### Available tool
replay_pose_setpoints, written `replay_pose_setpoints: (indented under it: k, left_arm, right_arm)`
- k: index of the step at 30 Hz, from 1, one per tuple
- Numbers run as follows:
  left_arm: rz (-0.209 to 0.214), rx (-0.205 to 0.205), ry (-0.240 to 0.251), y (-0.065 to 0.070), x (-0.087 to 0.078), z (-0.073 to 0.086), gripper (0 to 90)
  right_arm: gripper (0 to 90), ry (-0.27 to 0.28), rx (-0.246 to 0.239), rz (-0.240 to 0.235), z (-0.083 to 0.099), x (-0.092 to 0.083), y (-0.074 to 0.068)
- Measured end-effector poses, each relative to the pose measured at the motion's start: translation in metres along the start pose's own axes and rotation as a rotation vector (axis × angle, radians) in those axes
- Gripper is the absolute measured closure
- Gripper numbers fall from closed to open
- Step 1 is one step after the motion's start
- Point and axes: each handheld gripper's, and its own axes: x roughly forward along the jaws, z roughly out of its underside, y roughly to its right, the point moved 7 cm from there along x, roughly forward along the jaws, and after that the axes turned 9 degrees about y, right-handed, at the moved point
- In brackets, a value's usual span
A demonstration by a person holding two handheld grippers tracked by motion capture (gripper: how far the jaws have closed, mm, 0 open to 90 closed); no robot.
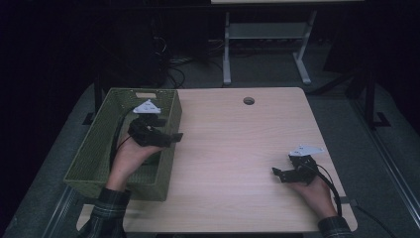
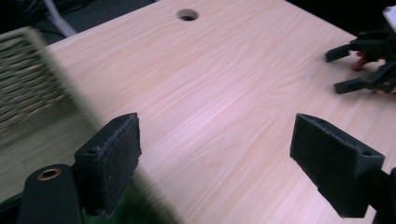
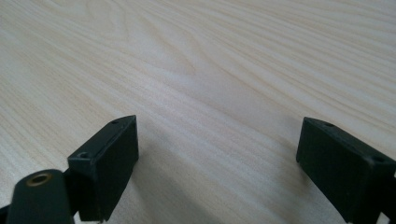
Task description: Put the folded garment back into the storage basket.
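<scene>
A green woven basket sits on the left side of the light wood table. My left gripper hangs over the basket's right rim, jaws wide open and empty, pointing toward the table's middle. In the left gripper view the left gripper spans bare wood, with the basket wall blurred at the left. My right gripper rests low near the table's right front, open and empty, pointing left. In the right gripper view the right gripper frames plain tabletop. The left gripper view also shows the right gripper far off.
A round cable hole lies near the table's far edge. Behind the table stands a white desk frame amid cables on a dark floor. I cannot see into the basket's bottom under the hand.
</scene>
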Motion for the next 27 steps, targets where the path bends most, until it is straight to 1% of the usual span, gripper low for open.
replay_pose_setpoints:
  k: [2, 6, 9, 12, 14, 17, 19, 21, 24, 25, 26, 27]
  left_arm:
    - [0.004, 0.009, -0.002, 0.008, 0.007, -0.001, 15.6]
    - [0.039, 0.01, 0.022, 0.029, 0.024, -0.002, 15.5]
    - [0.057, 0.022, 0.02, 0.042, 0.036, -0.001, 15.5]
    - [0.076, 0.033, 0.017, 0.053, 0.046, 0.0, 15.5]
    - [0.081, 0.027, 0.023, 0.06, 0.054, 0.002, 15.5]
    - [0.088, 0.051, 0.003, 0.067, 0.066, 0.01, 15.5]
    - [0.09, 0.057, -0.005, 0.069, 0.071, 0.014, 15.5]
    - [0.093, 0.054, -0.013, 0.072, 0.078, 0.02, 15.5]
    - [0.096, 0.066, -0.022, 0.074, 0.087, 0.028, 15.5]
    - [0.09, 0.067, -0.017, 0.074, 0.091, 0.03, 15.5]
    - [0.09, 0.077, -0.017, 0.074, 0.093, 0.033, 15.5]
    - [0.092, 0.074, -0.017, 0.074, 0.097, 0.036, 15.5]
  right_arm:
    - [12.4, 0.0, 0.001, 0.0, 0.0, 0.0, 0.0]
    - [12.2, -0.001, 0.0, 0.0, 0.0, 0.0, 0.0]
    - [11.7, -0.001, -0.003, -0.001, 0.0, 0.0, 0.0]
    - [11.6, -0.002, -0.003, -0.002, 0.0, 0.0, 0.0]
    - [11.6, -0.002, -0.003, -0.002, 0.0, 0.0, 0.0]
    - [11.5, -0.002, -0.005, -0.003, 0.0, 0.0, 0.0]
    - [11.5, -0.002, -0.005, -0.003, 0.0, 0.0, 0.0]
    - [11.4, -0.002, -0.005, -0.003, 0.0, 0.0, 0.0]
    - [11.4, -0.002, -0.005, -0.003, 0.0, 0.0, 0.0]
    - [11.4, -0.002, -0.005, -0.003, 0.0, 0.0, 0.0]
    - [11.4, -0.002, -0.005, -0.003, 0.0, 0.0, 0.0]
    - [11.4, -0.002, -0.006, -0.003, 0.0, 0.0, 0.0]
